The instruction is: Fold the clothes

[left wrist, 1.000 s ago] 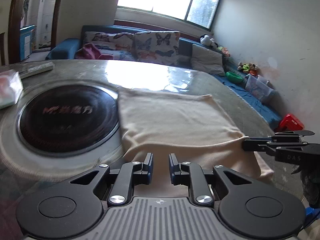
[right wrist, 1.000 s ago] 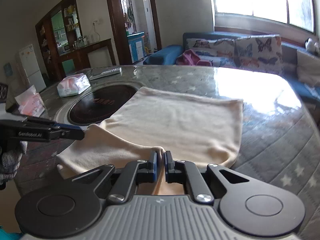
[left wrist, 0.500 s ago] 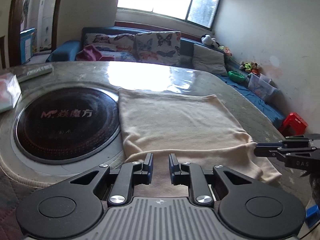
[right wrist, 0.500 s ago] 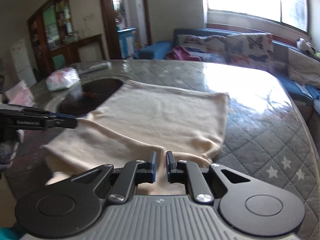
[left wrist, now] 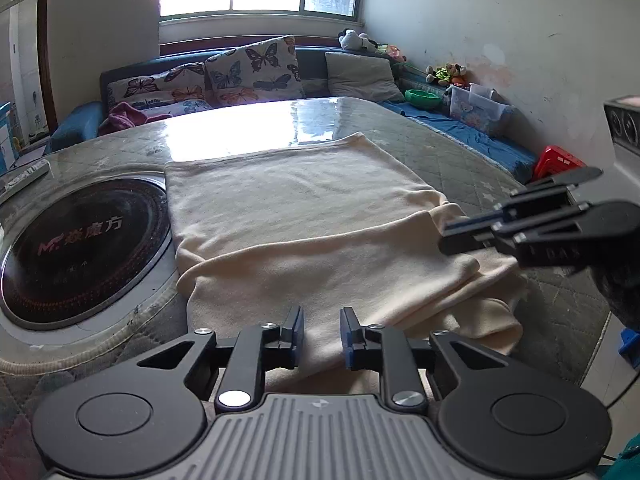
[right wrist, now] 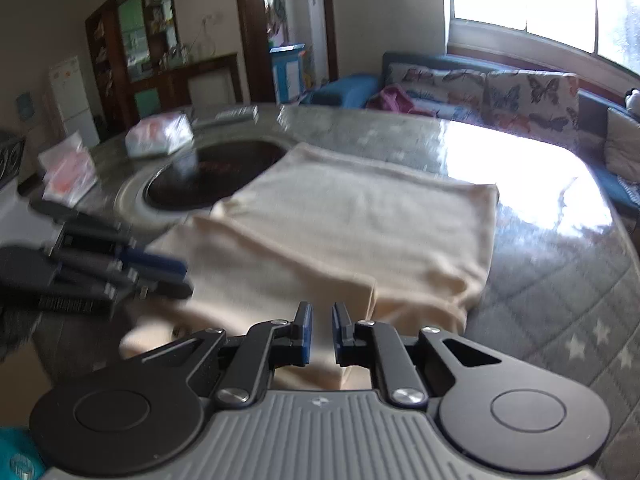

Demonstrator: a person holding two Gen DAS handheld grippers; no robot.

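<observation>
Left gripper, seen from its own wrist camera, hangs low over the near hem of the cream garment with its jaws opening and nothing pinched; cloth lies beneath the gap, not pressed by the pads. Right gripper has its jaws only slightly parted, a narrow gap showing, and no fabric is visibly clamped. The garment lies spread on the quilted glass-topped table, beside the dark round cooktop, its near part doubled over the far part. I judge one fold as just laid and let go; next comes a fresh grasp, likely at a side edge, for a crosswise fold. Only the left view shows the loose layered corner by the right gripper; only the right view shows the tissue packs.
</observation>
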